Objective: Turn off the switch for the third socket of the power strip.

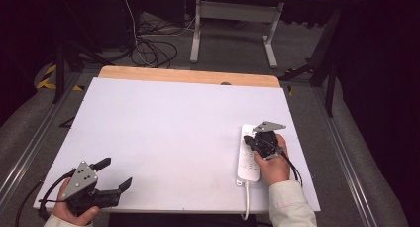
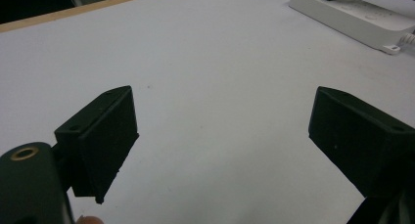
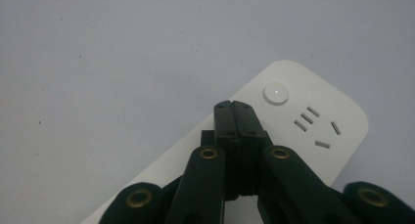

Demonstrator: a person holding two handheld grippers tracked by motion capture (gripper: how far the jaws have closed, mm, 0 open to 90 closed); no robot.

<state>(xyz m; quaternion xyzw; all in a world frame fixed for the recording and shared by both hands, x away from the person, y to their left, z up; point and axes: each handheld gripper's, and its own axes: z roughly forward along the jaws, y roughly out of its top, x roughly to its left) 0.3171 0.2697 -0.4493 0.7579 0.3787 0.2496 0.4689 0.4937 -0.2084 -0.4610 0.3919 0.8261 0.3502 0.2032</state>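
Right gripper, jaws closed and empty, poised over power strip near round switch. Left gripper open, idle. Press straight down, squarely on switch.

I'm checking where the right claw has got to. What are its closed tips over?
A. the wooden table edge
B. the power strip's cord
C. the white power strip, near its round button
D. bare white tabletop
C: the right claw has its jaws pressed together over the white power strip, just short of the round button.
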